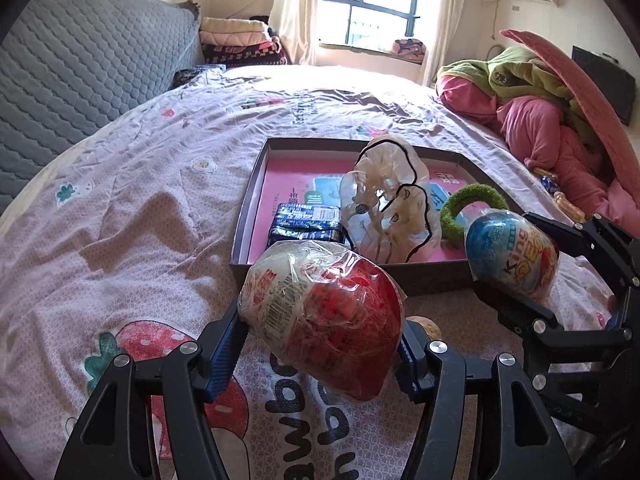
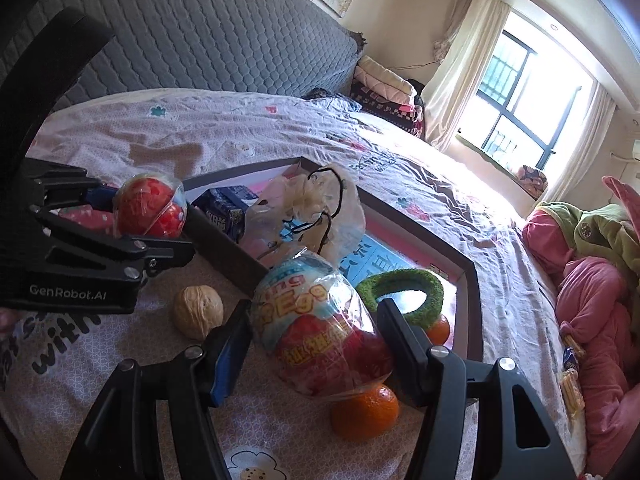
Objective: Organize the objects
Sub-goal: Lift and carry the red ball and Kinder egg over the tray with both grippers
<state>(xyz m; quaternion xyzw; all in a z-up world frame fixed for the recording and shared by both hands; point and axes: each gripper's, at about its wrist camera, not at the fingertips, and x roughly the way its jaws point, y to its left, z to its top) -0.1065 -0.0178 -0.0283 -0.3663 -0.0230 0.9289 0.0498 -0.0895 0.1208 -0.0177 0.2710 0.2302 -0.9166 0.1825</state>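
Left wrist view: the left gripper (image 1: 322,344) is clamped on the red-and-white egg (image 1: 320,316), a film-wrapped toy egg whose pads press on its two flanks. The egg's long axis runs across the jaw line, tilted from upper left to lower right, and it hangs above the bedsheet (image 1: 120,184). The shallow box (image 1: 256,184) lies directly ahead of the fingers, its near wall just beyond the egg. Inside the box sit a dark blue packet (image 1: 308,226), a clear plastic bag (image 1: 390,208) and a green ring (image 1: 474,212). To the right, the right gripper (image 1: 516,258) holds the blue egg (image 1: 512,250) over the box's near right corner.

Right wrist view: the right gripper (image 2: 314,332) is closed on the blue egg (image 2: 320,324), long axis pointing away from the camera and slightly left, blue end forward. The open floor of the box (image 2: 472,280) lies ahead and to the right, past the green ring (image 2: 404,292). An orange (image 2: 366,412) rests on the sheet directly below the egg; a second orange (image 2: 439,330) lies by the ring, and a walnut (image 2: 198,312) lies outside the box to the left. The left gripper (image 2: 160,210) holds the red-and-white egg (image 2: 150,210) at the box's near left wall.

Judgement: both eggs are near the box; the right hand is the closer of the two to free floor, since the bag blocks the centre.
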